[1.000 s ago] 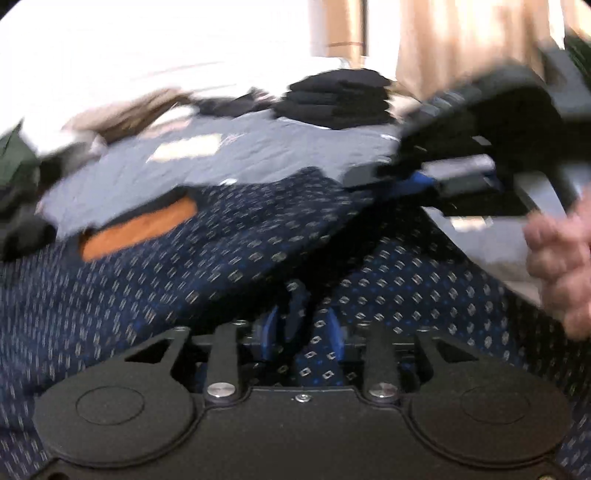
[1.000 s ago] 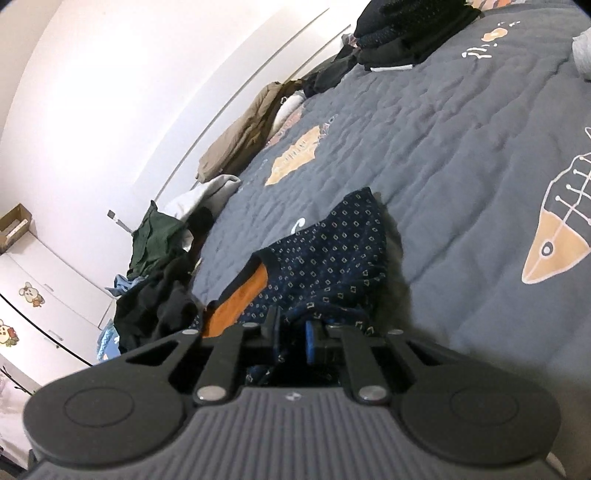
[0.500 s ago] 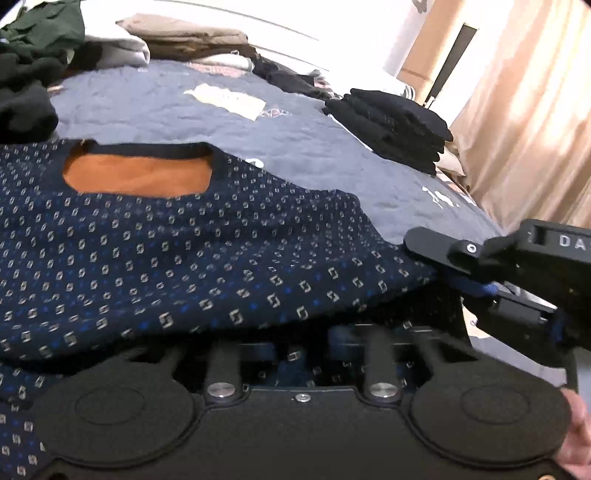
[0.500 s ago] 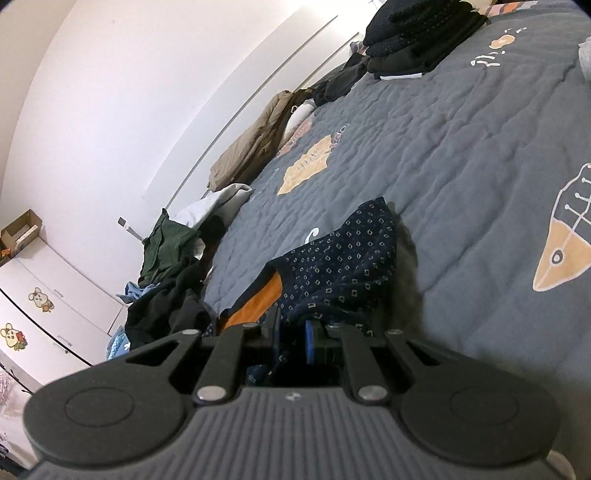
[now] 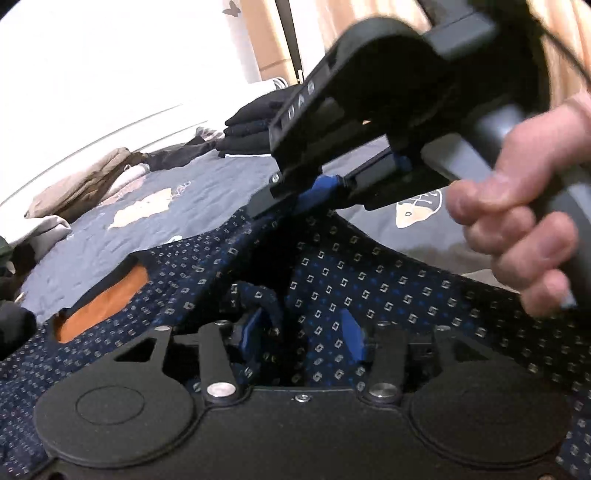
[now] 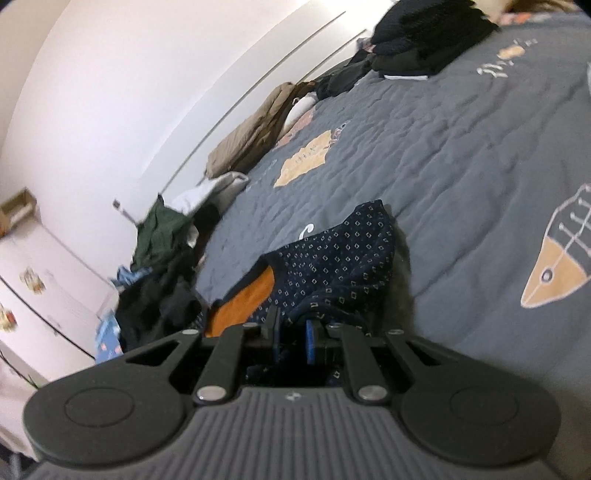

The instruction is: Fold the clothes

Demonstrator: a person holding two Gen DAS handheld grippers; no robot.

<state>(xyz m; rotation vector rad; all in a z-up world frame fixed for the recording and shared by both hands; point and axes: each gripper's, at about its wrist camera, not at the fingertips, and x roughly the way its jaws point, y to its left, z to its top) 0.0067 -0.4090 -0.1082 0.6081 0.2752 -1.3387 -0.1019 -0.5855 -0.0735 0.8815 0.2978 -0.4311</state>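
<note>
A navy sweater [image 5: 369,280] with a small square pattern and an orange lining [image 5: 107,299] lies across the grey quilt. My left gripper [image 5: 301,332] is low over it. Its jaws are opening, and a loose fold of the sweater sits between the blue pads [image 5: 251,332] without being pinched. My right gripper [image 5: 314,192], held by a hand [image 5: 517,236], is shut on a raised edge of the sweater above and beyond the left one. In the right wrist view the sweater [image 6: 343,254] is bunched into the right gripper [image 6: 295,332].
The grey quilt [image 6: 480,147] with fish pictures stretches ahead. A stack of folded dark clothes [image 6: 424,33] sits at its far end. A beige garment [image 6: 251,140] and a heap of unfolded clothes [image 6: 159,266] line the left side. A white cabinet [image 6: 44,288] stands beyond.
The left gripper's pads have spread apart and the sweater now bunches loosely between them. In the left wrist view the right gripper appears higher and closer, lifting the sweater's edge. The right wrist view has barely changed.
</note>
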